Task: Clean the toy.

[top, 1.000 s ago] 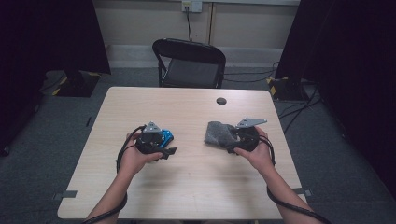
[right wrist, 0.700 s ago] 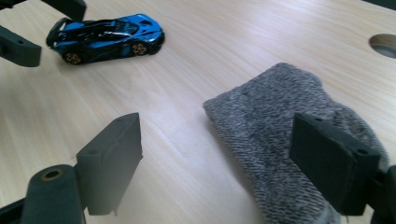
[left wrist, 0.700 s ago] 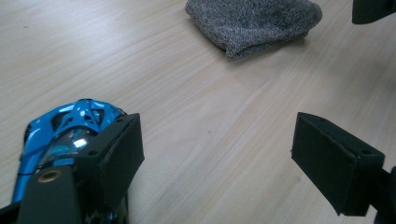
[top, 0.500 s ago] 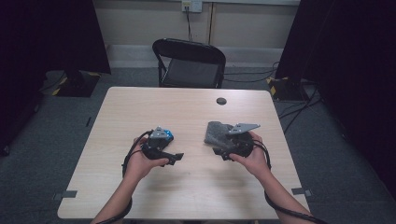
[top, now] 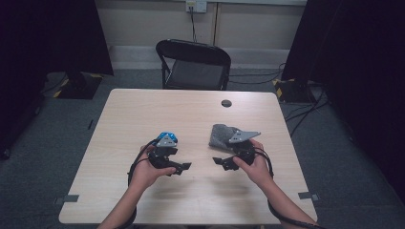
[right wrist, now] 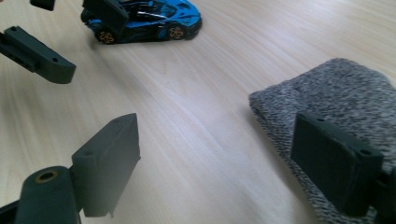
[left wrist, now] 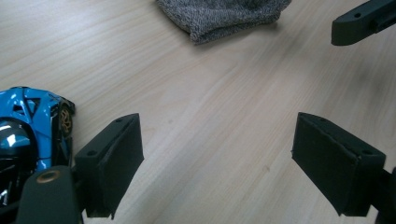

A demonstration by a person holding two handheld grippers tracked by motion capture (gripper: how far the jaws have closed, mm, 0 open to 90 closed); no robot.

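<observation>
Both grippers, left (left wrist: 217, 154) and right (right wrist: 215, 158), hover jaws spread wide, empty, between blue toy car (right wrist: 144, 18) and grey cloth (right wrist: 327, 107).

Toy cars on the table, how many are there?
1. The shiny blue toy sports car stands on the pale wooden table, beside the left claw.

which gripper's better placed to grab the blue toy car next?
Left, probably. The blue toy car lies right beside the left gripper, just outside one open jaw. The right gripper, also open, sits by the grey cloth, the car farther across the table.
</observation>
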